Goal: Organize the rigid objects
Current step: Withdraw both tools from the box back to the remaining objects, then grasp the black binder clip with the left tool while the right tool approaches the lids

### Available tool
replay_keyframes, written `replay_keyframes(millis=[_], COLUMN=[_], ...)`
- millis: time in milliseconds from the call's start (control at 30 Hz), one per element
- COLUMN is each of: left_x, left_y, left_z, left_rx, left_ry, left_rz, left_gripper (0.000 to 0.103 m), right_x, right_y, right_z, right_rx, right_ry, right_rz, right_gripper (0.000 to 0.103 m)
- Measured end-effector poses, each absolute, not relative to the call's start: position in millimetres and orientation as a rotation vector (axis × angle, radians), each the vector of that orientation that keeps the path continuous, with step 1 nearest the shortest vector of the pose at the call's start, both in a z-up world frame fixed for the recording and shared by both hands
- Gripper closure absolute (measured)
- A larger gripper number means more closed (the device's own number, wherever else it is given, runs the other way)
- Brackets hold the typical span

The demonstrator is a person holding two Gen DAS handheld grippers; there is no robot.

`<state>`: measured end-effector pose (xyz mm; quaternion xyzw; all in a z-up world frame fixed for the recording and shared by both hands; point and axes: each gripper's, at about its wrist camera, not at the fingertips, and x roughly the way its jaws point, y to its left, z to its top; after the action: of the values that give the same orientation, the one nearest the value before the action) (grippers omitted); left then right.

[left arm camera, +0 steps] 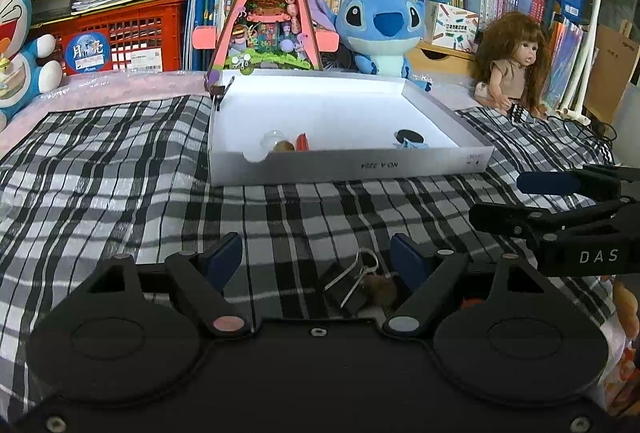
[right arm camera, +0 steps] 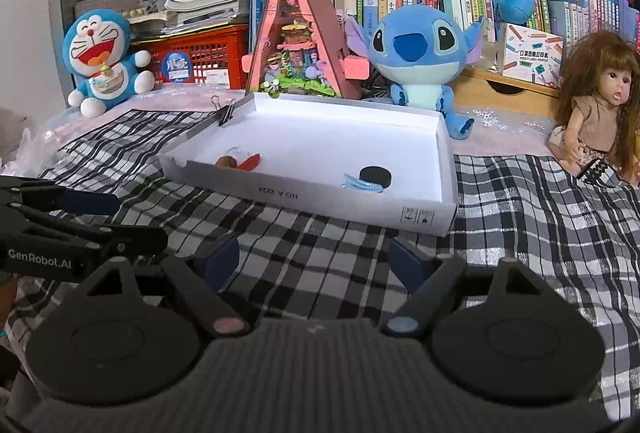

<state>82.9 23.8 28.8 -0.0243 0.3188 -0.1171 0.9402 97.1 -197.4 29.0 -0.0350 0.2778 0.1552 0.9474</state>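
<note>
Binder clip [left arm camera: 347, 287] lies on the checked cloth [left arm camera: 120, 161], close under the left gripper [left arm camera: 316, 259] and between its spread jaws; nothing is pinched. A small brown object sits just beside the clip, too blurred to be named. White box [left arm camera: 348, 163] is set well ahead on the cloth, its low front wall toward the grippers, so that things can be dropped in over the edge. Already inside are seen a clear dome with a brown piece and a red piece near one front corner, and a black disc [right arm camera: 375, 175] with a blue hair clip [right arm camera: 362, 185] toward the other. A second binder clip [right arm camera: 226, 113] is clamped on the box's far corner. Right gripper [right arm camera: 314, 261] is held over bare cloth, its jaws opening, with nothing between them. The clip is judged the next thing to be collected; its wire handles may slip when pinched.
</note>
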Motion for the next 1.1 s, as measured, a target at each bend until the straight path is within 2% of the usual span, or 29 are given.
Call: replay_keyframes(millis=[900,1100], left_x=[55.9,49.4], left_y=[34.4,31.9], left_z=[8.3,7.0], left_rx=[-0.063,-0.049], left_ry=[0.654,0.645], left_rz=[-0.22,-0.237], left_gripper=[0.023,0.027], right_x=[61.6,56.8], right_y=[-196.0,-192.6], right_z=[4.1,-0.1], right_rx=[-0.079,-0.098], right_ry=[0.583,0.58], right_rz=[0.353,0.364], right_gripper=[0.014,0.015])
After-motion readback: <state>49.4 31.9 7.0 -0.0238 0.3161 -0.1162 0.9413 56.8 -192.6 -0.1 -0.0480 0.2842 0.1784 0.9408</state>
